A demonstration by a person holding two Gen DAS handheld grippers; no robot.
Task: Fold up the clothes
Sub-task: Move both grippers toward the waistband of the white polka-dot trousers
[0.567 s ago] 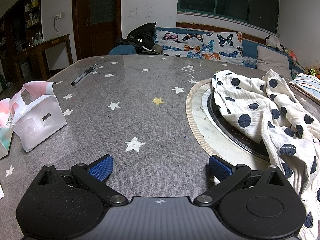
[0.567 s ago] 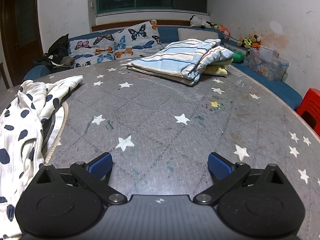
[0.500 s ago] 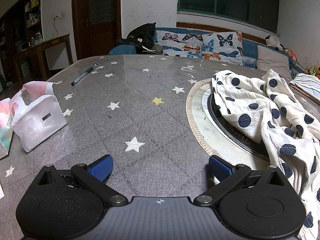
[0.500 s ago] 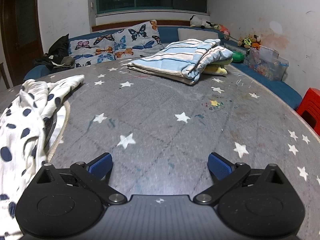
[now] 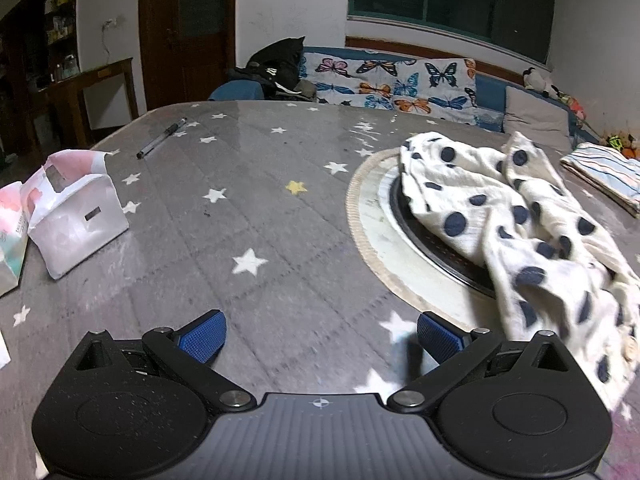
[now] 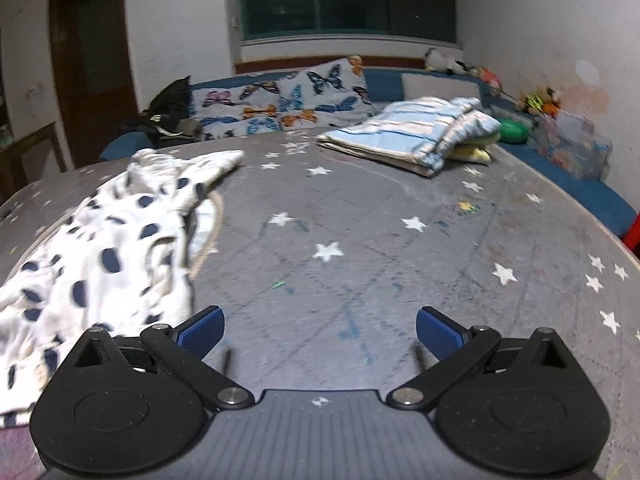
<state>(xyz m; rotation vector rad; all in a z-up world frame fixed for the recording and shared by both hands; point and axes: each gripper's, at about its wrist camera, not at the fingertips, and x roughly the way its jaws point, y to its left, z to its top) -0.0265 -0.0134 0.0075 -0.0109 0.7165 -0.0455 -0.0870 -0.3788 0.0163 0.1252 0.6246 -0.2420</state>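
Observation:
A crumpled white garment with dark blue dots (image 5: 516, 220) lies over the round black turntable (image 5: 432, 240) in the middle of the grey star-patterned table. In the right wrist view the same dotted garment (image 6: 116, 248) spreads at the left. My left gripper (image 5: 320, 336) is open above bare tablecloth, the garment just right of its right finger. My right gripper (image 6: 320, 330) is open too, with nothing between its blue pads; the garment's edge lies close to its left finger. A folded blue-striped cloth (image 6: 416, 136) rests at the table's far side.
A white paper bag (image 5: 76, 216) and a pen (image 5: 160, 144) lie on the left part of the table. A sofa with butterfly cushions (image 5: 396, 84) runs behind the table. A red stool (image 6: 634, 232) stands past the right edge, and toys and a plastic box line the right wall.
Both views have shifted: the left gripper moved nearer to the dotted garment, and the right gripper swung left and drew closer to it. Both stay wide open.

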